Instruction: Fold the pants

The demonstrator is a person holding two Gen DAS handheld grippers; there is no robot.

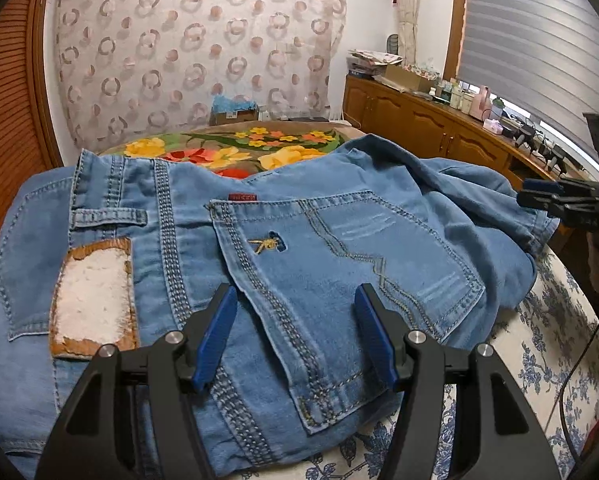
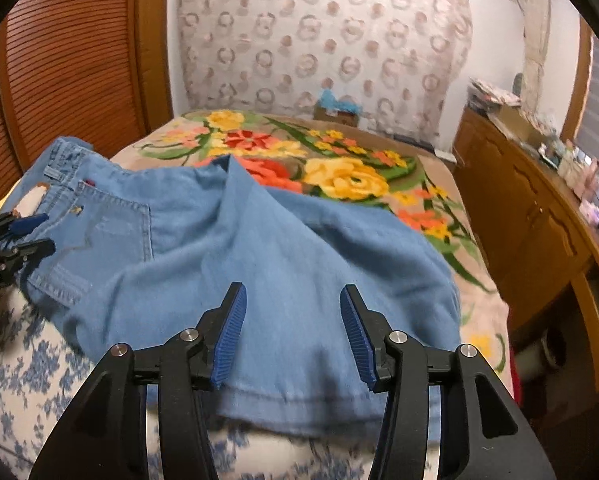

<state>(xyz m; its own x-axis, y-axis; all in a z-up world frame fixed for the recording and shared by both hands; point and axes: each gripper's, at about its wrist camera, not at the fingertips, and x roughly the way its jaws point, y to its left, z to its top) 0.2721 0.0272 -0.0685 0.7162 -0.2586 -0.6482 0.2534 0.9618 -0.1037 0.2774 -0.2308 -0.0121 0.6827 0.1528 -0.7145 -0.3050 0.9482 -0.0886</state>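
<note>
A pair of light blue jeans (image 1: 299,240) lies across the near edge of the bed (image 2: 27,364), partly on the blue-and-white floral sheet and partly on the bright flowered blanket (image 2: 351,176) farther in. The waistband end, with its back pocket (image 1: 339,264) and worn leather patch (image 1: 93,300) facing up, rests toward the left; the legs are bunched and doubled over toward the right, their hem (image 2: 299,400) lying close to the near edge. The left claw (image 1: 295,332) hovers just over the pocket with its blue pads spread apart and nothing between them, seemingly placed to pin or pick up the seat of the pants. The right claw (image 2: 291,332) hangs above the hem end, likewise released and empty, its jaws straddling the cloth without closing. Judging by this arrangement, a first fold looks made, and both claws appear lined up at opposite ends to smooth or take hold for the next one.
</note>
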